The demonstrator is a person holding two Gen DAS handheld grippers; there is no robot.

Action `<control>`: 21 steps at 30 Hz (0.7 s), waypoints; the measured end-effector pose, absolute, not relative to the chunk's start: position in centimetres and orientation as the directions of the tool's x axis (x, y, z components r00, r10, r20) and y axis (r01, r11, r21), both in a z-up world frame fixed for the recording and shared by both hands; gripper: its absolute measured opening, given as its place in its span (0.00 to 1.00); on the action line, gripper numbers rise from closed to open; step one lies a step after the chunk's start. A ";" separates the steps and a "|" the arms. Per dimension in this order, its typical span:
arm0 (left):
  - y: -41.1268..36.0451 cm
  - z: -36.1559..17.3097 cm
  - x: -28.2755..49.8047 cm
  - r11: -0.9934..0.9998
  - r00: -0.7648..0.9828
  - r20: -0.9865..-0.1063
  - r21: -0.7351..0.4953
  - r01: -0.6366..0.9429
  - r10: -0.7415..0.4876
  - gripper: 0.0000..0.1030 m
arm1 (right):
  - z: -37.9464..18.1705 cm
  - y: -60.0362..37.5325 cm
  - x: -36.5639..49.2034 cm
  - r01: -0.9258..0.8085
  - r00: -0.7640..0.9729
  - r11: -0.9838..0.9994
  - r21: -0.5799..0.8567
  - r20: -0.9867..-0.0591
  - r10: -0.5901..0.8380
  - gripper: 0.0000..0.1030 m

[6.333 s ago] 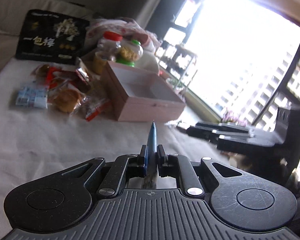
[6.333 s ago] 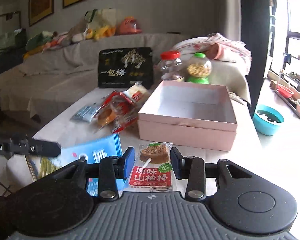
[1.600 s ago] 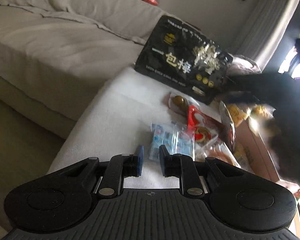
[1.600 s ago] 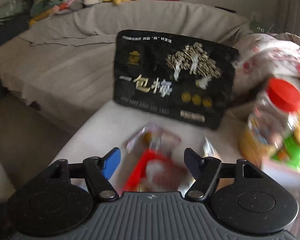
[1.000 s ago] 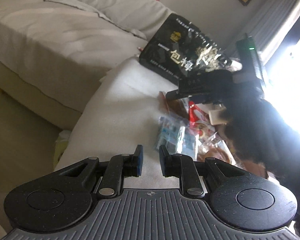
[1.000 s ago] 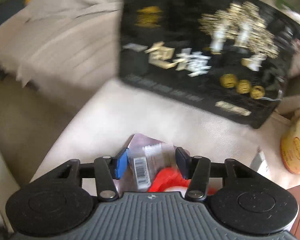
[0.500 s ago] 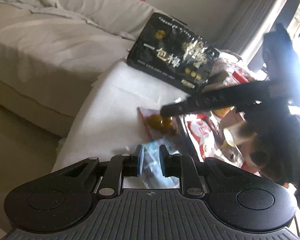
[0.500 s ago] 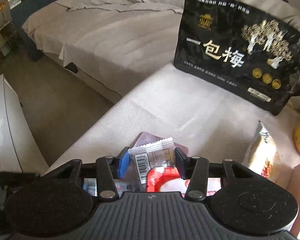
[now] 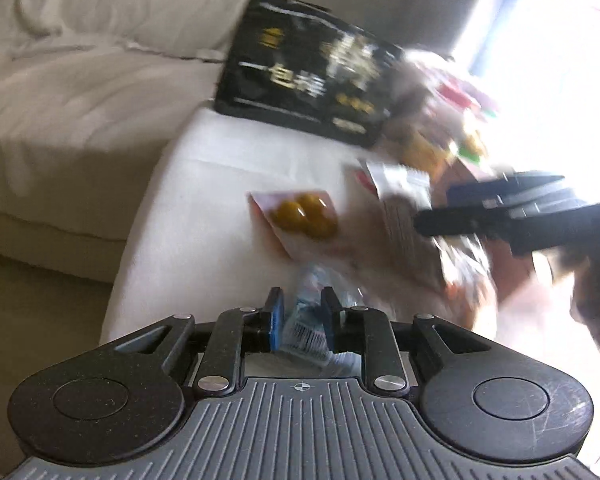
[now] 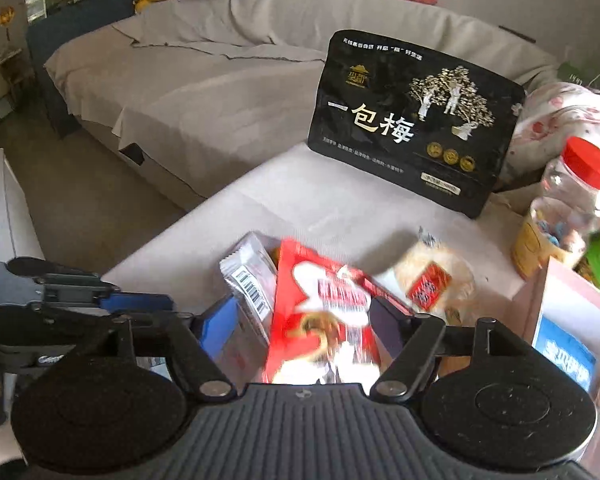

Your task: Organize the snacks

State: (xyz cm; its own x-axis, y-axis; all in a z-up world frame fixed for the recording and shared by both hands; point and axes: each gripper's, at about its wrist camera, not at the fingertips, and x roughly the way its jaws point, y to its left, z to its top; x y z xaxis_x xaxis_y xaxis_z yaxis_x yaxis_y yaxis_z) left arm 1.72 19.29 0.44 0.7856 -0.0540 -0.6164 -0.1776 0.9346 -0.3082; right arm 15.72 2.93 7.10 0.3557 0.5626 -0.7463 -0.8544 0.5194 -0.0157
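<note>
— What colour are the pads on the right tool (image 10: 302, 322)?
— Blue, on black arms. The left tool (image 9: 302, 316) matches: blue pads, black ribbed body.
— And the packet between the right one's pads?
— The red packet (image 10: 324, 320) has white patches and silvery print. Beside it, a clear wrapper (image 10: 249, 276) with a black-and-white barcode.
— The big bag at the back?
— The black bag (image 10: 414, 128) has white characters, golden trees and three gold medals.
— Anything else?
— A jar (image 10: 576, 196) of clear plastic with a red lid, a pink box (image 10: 540, 308), a pale beige surface (image 10: 312, 200), and a grey sofa (image 10: 204, 76).
</note>
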 end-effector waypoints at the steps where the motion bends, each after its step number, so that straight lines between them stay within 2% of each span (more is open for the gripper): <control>1: 18.6 0.7 1.2 0.946 0.780 -0.624 -0.278 -0.165 -0.047 0.26 | 7.0 2.6 15.7 -0.854 0.351 0.520 -0.006 -0.745 0.568 0.71; 5: 16.6 1.5 -0.1 0.969 0.758 -0.653 -0.192 -0.156 -0.008 0.26 | 6.2 0.9 15.5 -0.863 0.311 0.504 0.037 -0.748 0.587 0.75; 9: 15.6 2.4 -1.1 0.971 0.767 -0.640 -0.159 -0.177 0.035 0.26 | 4.7 -0.3 14.9 -0.872 0.259 0.483 0.081 -0.760 0.596 0.76; 12: 14.3 2.7 -0.6 0.978 0.768 -0.640 -0.143 -0.153 0.026 0.26 | 3.1 -0.9 14.2 -0.872 0.278 0.487 0.044 -0.774 0.569 0.76; 15: 12.8 2.6 0.7 0.986 0.756 -0.654 -0.099 -0.136 0.038 0.26 | 2.5 -2.0 12.8 -0.874 0.324 0.485 0.002 -0.743 0.585 0.76; 21: 10.0 1.8 1.9 0.991 0.755 -0.644 0.108 -0.076 0.128 0.38 | 1.9 -3.7 10.6 -0.864 0.407 0.494 -0.093 -0.707 0.579 0.76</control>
State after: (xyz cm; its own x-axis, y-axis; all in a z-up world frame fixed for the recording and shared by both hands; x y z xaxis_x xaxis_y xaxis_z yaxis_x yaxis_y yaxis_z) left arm 1.90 10.04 1.76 0.7546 0.1277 -0.6436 -0.0756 0.9913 0.1081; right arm 10.55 -3.68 1.91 0.4066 0.5787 -0.7069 -0.8644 0.4942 -0.0925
